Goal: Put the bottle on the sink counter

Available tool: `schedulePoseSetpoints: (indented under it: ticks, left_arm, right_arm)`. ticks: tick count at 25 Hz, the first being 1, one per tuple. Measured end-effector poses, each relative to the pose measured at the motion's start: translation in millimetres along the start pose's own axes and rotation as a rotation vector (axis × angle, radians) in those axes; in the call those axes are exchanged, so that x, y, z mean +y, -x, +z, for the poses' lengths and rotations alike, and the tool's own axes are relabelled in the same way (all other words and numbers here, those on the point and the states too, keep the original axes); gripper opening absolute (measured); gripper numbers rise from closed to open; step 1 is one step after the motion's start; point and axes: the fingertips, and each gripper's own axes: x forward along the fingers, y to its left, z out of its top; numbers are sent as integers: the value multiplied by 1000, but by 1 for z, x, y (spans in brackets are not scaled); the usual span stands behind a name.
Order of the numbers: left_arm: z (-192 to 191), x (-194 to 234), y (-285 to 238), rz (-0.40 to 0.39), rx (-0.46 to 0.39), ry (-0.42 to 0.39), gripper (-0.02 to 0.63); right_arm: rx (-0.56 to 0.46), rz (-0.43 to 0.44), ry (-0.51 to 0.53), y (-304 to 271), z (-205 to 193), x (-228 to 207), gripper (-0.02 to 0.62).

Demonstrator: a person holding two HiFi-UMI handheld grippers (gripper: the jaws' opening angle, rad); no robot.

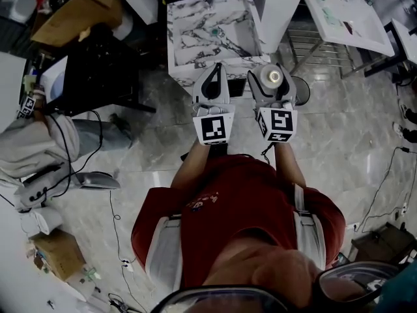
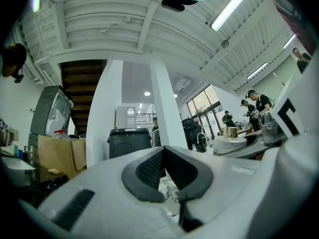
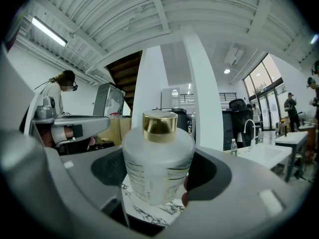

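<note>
Care with the grip matters most now. Your right claw (image 1: 272, 83) has its jaws set wide and pressed on the two sides of the bottle (image 3: 158, 171), which stands upright between them with its gold cap (image 3: 159, 123) on top. I judge that you are in the carrying step: the bottle is in the air and not yet on any surface.

Just ahead of this claw, and lower, lies the marble sink counter (image 1: 176, 38). Its near edge shows under the bottle in the right gripper view. To do this well, hold the jaws firm and the bottle upright, and bring it over a flat part of the rim, not over the basin (image 1: 218, 28). Lower it until the base rests fully, and only then let the jaws part. The frosted body looks smooth, so it may slip if you loosen early.

Your left claw (image 1: 213, 77) is just beside the right one, with its jaws together and nothing between them; hold it clear of the bottle. Both claws point forward at the counter, about level and side by side, and your forearms (image 1: 287, 165) reach straight out behind them.
</note>
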Motion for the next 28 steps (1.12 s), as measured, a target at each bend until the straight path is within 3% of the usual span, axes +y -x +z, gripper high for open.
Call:
schedulePoseSetpoints:
  ticks: [17, 23, 28]
  left_arm:
    - [-45, 77, -75, -28, 34, 31, 3]
    - [-52, 106, -99, -57, 58, 31, 3]
    - [-43, 127, -120, -61, 18, 57, 2]
  right_arm:
    - [69, -27, 8, -108, -13, 13, 341]
    - [78, -43, 26, -143, -3, 23, 341]
    - [73, -63, 29, -168, 9, 25, 341]
